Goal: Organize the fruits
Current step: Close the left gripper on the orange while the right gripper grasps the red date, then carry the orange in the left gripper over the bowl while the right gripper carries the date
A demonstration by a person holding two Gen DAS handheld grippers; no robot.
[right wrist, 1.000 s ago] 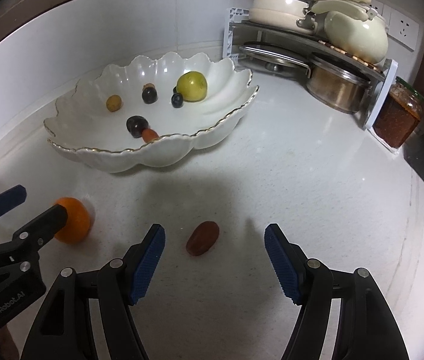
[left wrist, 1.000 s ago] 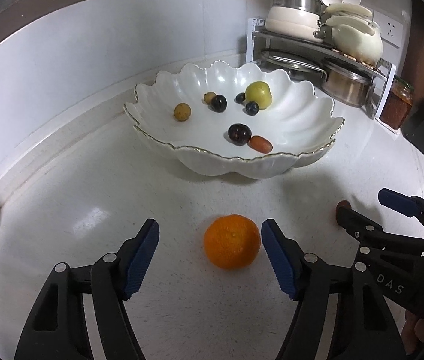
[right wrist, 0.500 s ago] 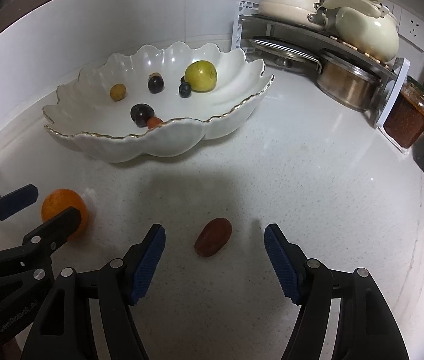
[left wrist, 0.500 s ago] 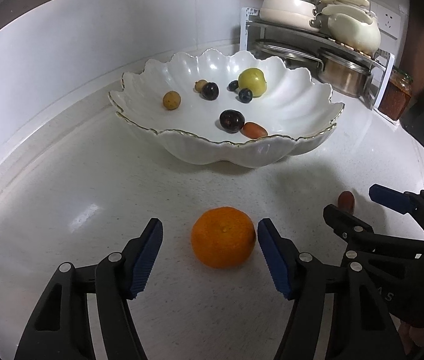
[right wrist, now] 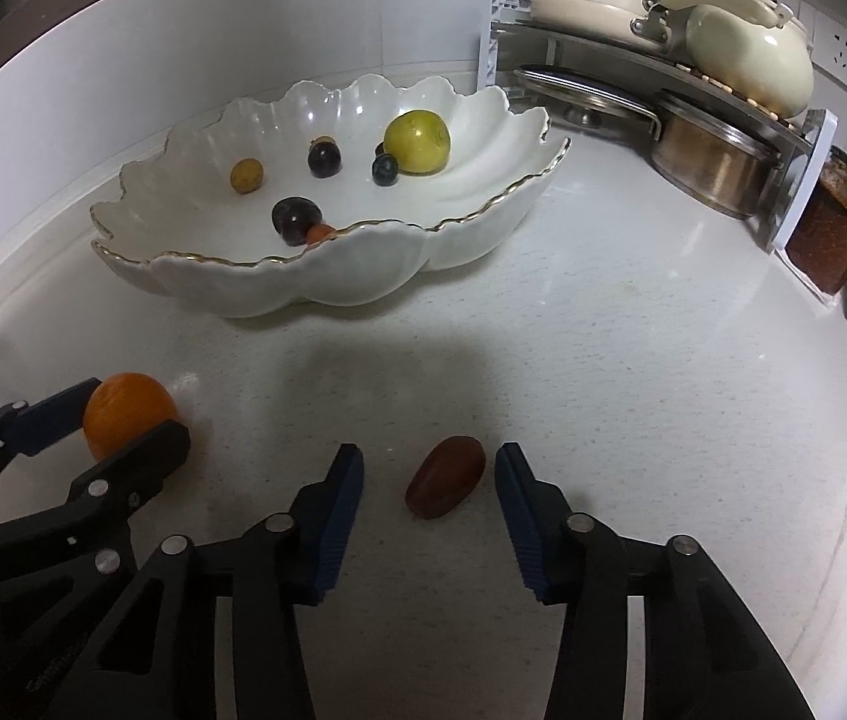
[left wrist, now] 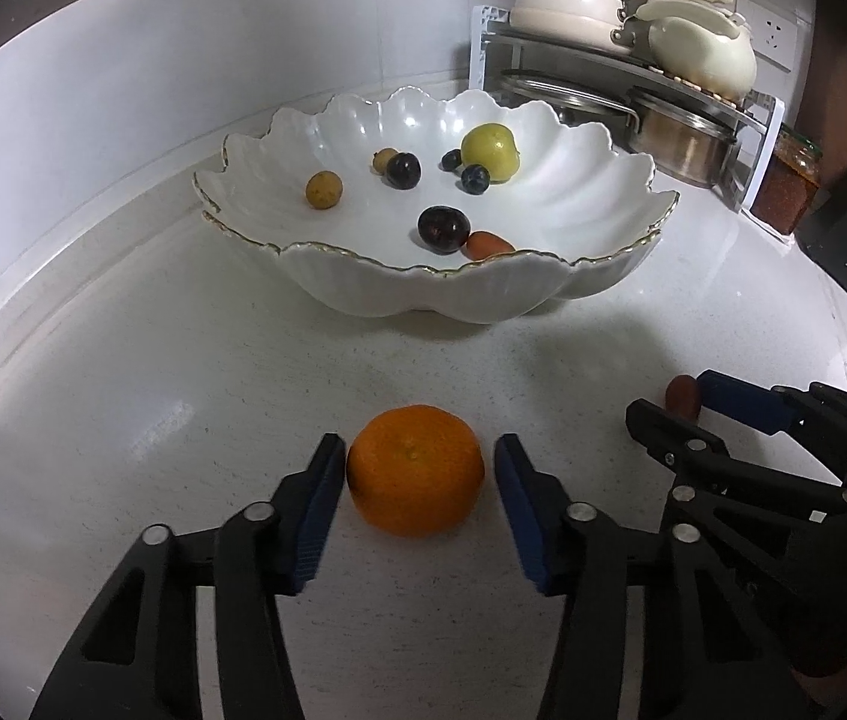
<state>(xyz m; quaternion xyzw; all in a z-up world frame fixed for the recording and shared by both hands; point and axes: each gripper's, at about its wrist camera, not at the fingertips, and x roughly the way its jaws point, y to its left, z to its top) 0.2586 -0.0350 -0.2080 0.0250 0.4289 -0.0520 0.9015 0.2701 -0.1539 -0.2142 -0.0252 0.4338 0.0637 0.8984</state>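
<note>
White speckled countertop (right wrist: pixel 603 360) fills the scene, with a white wall behind it and a metal rack (right wrist: pixel 723 90) of cream pots in the far right corner. On the counter stands a wide white scalloped bowl (left wrist: pixel 423 294) with a gold rim. Inside it lie a yellow-green apple (left wrist: pixel 489 153), several dark plums and small dark berries, two small tan fruits and one small red fruit close to the front rim.

In front of the bowl, the mandarin orange (left wrist: pixel 416 471) rests on the counter between the blue pads of the left gripper (left wrist: pixel 417 474). The jaws are partly open; the left pad is almost touching the peel and the right pad stands just beside it, so nothing is gripped.

Further right on the counter, the brown-red date (right wrist: pixel 446 485) lies between the fingers of the right gripper (right wrist: pixel 429 483). These jaws are also partly open, with a clear gap on each side of the fruit. The two grippers are side by side, near each other.
</note>
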